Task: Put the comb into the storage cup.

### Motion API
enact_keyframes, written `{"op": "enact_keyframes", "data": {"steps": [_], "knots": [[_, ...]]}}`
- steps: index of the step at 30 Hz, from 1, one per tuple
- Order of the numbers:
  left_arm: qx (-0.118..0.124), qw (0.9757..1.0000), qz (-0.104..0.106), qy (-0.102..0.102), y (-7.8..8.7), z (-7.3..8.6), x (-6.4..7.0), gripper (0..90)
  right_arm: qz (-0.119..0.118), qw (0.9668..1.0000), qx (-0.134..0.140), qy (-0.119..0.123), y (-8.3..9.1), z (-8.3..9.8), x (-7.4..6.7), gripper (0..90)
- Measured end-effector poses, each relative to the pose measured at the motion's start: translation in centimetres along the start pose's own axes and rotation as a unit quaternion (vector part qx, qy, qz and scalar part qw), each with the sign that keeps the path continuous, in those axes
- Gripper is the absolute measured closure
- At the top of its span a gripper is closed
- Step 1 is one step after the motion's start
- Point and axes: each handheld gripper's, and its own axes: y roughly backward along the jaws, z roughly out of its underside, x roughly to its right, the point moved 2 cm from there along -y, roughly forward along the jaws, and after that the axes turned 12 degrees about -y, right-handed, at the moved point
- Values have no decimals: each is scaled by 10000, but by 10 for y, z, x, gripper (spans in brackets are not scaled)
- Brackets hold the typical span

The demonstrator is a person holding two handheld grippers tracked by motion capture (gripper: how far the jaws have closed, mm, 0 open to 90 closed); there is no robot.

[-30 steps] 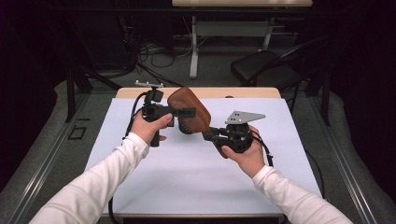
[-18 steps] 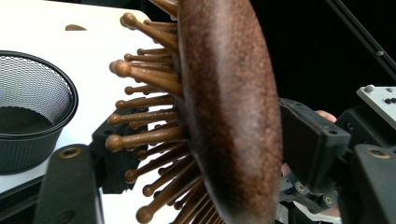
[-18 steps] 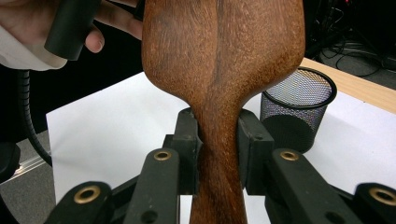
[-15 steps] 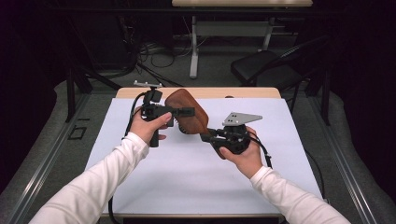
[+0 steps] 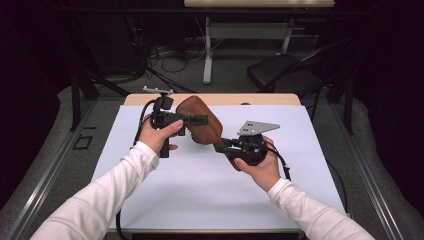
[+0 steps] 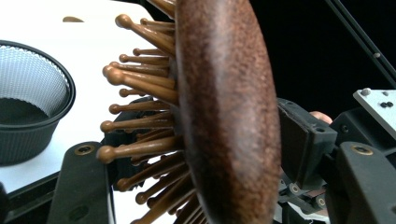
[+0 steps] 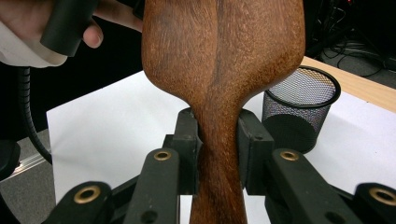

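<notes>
A brown wooden hairbrush (image 5: 207,131) is held in the air over the white mat between both grippers. My right gripper (image 5: 222,146) is shut on its narrow handle (image 7: 218,140), one pad on each side. My left gripper (image 5: 197,120) reaches in from the left across the brush head. Its jaws have just been closing with the head between them. In the left gripper view one pad (image 6: 303,135) lies against the smooth back (image 6: 229,116) and the other sits at the tips of the wooden pins (image 6: 140,123).
A black wire-mesh cup (image 7: 301,107) stands on the white mat (image 5: 200,190) beyond the brush, also seen as the mesh cup (image 6: 28,102) in the left gripper view. The wooden table edge (image 5: 280,99) lies behind, with a dark chair (image 5: 285,75) past it.
The left gripper's jaws have drawn in onto the brush head. Both hands and the brush stay nearly where they were.
</notes>
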Motion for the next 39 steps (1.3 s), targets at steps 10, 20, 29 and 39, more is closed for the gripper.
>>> {"op": "enact_keyframes", "data": {"steps": [10, 20, 29, 39], "knots": [[59, 9997, 53, 247, 2, 1, -2, 384, -30, 10000, -13, 1, -3, 2, 1, 721], [151, 9985, 143, 508, 5, 4, -6, 431, -46, 9999, -97, 9, -6, 6, 2, 722], [-24, 9961, 247, 850, 4, 6, -10, 455, -22, 9999, -164, 45, -10, 11, 2, 722], [-74, 9939, 196, 1084, 4, 6, -9, 470, -7, 9998, -183, 41, -11, 13, 3, 721]]}}
